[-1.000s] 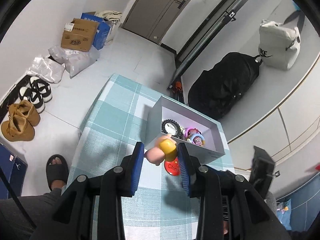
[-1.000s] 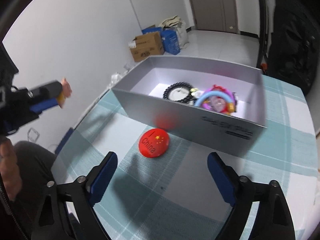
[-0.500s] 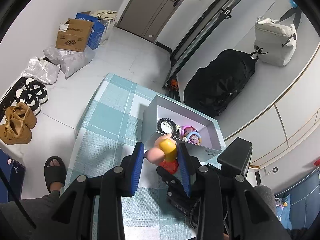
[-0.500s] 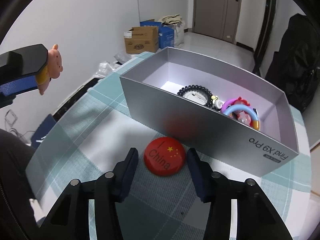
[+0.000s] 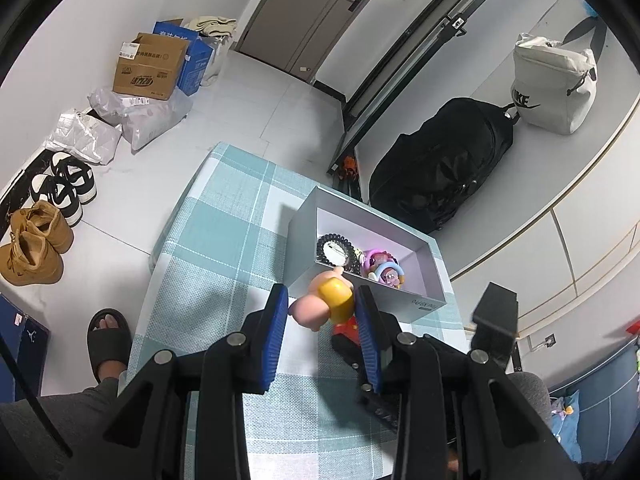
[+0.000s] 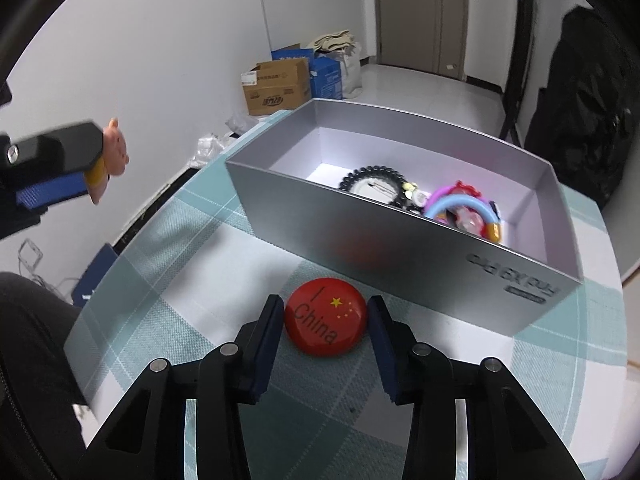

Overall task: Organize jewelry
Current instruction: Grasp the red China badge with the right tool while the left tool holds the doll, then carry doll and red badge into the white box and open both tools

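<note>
Badge [image 6: 326, 322] pickup was the step in hand: red round "China" pin badge lay flat on the checked bench cloth [image 6: 192, 320], just in front of the grey box's [image 6: 400, 240] near wall. Right tool [image 6: 326, 320] sat low over it, fingers narrowed to either side of the rim. Whether the pads [image 6: 269, 332] actually touched the rim, I couldn't tell; no lift visible.

Left tool [image 5: 322, 312] was up in the air, well clear of the bench, clamped on a small pink pig figure in a yellow top [image 5: 324, 304]. Figure sat between the blue pads, near the tips.

Box already held a black bead bracelet [image 6: 374, 184] and a pink-blue trinket cluster [image 6: 464, 208] toward the right half; left half was bare floor.

Judgement on doing the grasp well:
- Badge is thin and domed, so pads likely need to be right down at cloth level, else they'd ride up the dome and it pops out.
- Squeeze across the full diameter, centred.
- Cloth could bunch if dragged; lift straight up.
- Box wall is close ahead, so clear its rim before moving forward.
- Left tool should hold off so both don't crowd the box at once.
</note>
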`<state>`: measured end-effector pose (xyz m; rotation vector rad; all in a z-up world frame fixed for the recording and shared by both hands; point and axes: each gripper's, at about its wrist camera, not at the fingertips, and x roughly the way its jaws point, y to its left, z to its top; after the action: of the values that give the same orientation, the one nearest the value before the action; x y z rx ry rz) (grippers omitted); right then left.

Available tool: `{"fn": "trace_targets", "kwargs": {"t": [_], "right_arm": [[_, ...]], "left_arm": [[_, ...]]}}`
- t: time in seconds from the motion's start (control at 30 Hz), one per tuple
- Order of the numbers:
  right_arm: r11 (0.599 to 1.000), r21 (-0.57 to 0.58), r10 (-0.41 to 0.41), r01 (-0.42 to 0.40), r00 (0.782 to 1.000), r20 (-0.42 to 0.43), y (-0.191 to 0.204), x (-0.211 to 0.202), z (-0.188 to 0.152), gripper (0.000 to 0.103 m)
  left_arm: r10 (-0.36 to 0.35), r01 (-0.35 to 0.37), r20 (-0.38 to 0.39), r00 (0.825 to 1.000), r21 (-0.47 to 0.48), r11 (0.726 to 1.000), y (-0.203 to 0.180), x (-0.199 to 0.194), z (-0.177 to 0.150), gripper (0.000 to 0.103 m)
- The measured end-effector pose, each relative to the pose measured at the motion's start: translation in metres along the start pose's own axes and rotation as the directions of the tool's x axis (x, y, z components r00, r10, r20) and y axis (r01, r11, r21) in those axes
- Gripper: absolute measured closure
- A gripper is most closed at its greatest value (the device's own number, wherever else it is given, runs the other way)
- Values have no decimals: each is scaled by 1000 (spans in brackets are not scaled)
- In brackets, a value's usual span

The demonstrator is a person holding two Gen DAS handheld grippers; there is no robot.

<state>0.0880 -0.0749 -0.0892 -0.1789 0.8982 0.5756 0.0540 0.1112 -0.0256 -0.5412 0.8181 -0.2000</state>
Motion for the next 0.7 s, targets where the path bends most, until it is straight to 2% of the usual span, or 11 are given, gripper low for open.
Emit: {"fn": "trace_targets", "kwargs": {"t": [0.27, 0.7], "right_arm": [[1000, 19, 10, -10, 1000, 18, -9, -19, -5, 61], [996, 22, 84, -89, 983, 165, -19, -73, 20, 61]], "left_arm": [[3, -3, -13, 1000, 11, 1000, -5, 6, -2, 75], [11, -10, -32, 999, 46, 999, -20, 17, -2, 75]]}}
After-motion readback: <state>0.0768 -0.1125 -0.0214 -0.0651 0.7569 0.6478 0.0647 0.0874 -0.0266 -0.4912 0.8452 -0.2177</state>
